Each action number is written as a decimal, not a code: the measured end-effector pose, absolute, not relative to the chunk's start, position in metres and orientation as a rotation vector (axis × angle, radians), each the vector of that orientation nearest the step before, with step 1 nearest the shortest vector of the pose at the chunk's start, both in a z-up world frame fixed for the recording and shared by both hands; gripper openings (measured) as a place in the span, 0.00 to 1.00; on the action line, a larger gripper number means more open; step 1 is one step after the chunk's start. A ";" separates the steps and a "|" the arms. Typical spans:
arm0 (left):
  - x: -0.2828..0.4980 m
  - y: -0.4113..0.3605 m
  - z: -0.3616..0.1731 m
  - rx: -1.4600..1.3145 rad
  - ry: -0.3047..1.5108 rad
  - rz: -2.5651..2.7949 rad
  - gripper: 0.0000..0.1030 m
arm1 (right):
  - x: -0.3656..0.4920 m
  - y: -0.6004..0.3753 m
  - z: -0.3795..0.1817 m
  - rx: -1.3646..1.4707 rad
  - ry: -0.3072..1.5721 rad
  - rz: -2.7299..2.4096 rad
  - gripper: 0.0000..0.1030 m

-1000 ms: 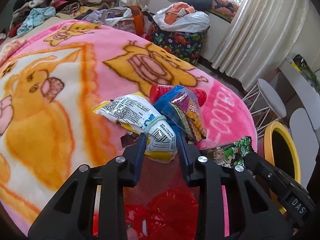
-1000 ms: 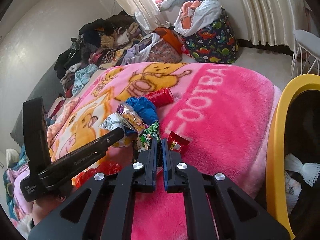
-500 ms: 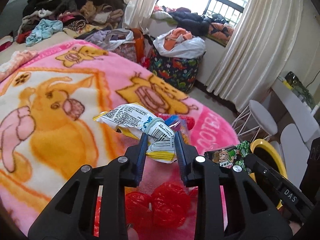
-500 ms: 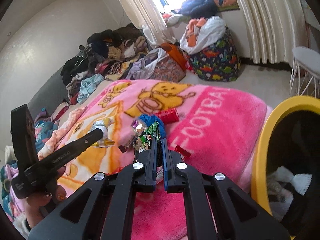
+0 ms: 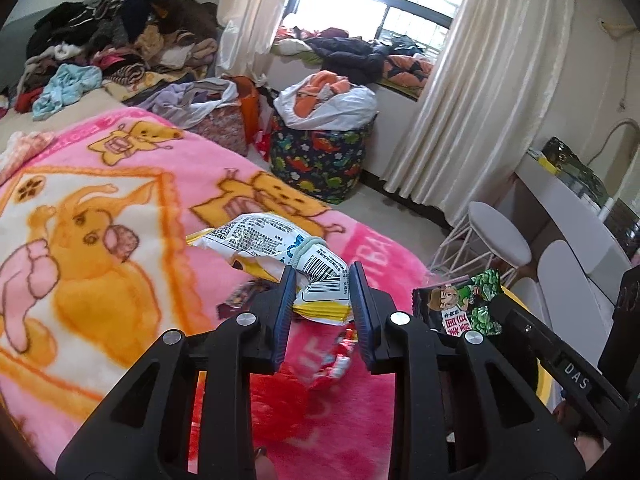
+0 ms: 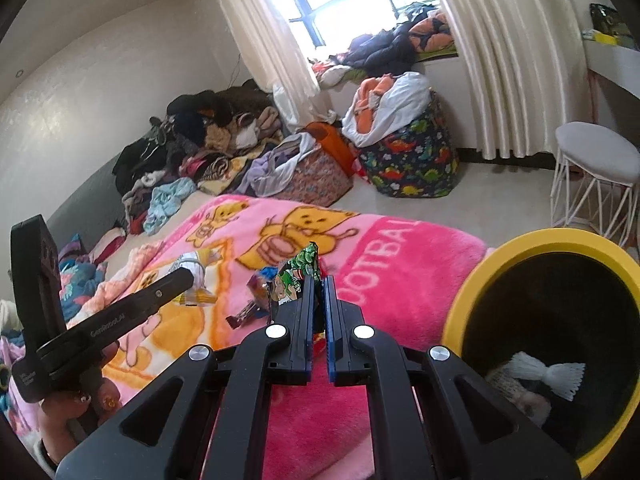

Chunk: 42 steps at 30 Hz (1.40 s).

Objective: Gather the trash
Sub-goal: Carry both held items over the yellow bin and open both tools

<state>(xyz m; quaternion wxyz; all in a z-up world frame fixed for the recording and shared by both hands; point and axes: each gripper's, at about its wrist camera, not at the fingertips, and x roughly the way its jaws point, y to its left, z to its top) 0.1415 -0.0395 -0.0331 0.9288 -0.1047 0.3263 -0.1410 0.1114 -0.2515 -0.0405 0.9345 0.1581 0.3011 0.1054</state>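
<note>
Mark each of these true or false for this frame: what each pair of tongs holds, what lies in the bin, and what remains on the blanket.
1. The left tongs grip a white and yellow snack bag. True.
2. The right tongs are empty. False: they pinch a green wrapper.
3. The yellow bin holds nothing. False: white trash lies inside.
4. Wrappers remain on the pink blanket. True.

Right gripper (image 6: 319, 280) jaws pinch green wrapper (image 6: 297, 278) beside yellow bin (image 6: 472, 276)
</note>
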 end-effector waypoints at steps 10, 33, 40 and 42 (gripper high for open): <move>0.135 -0.077 -0.032 -0.148 0.674 -0.346 0.00 | 0.094 -0.287 -0.038 0.353 0.590 0.143 0.05; 0.142 -0.133 -0.134 -0.044 1.010 -0.346 0.43 | 0.082 -0.356 -0.061 0.437 0.580 -0.037 0.05; 0.145 -0.141 -0.143 0.016 1.019 -0.314 0.22 | 0.081 -0.373 -0.070 0.456 0.580 -0.081 0.05; 0.143 -0.145 -0.139 0.035 0.991 -0.329 0.18 | 0.081 -0.380 -0.070 0.452 0.579 -0.095 0.05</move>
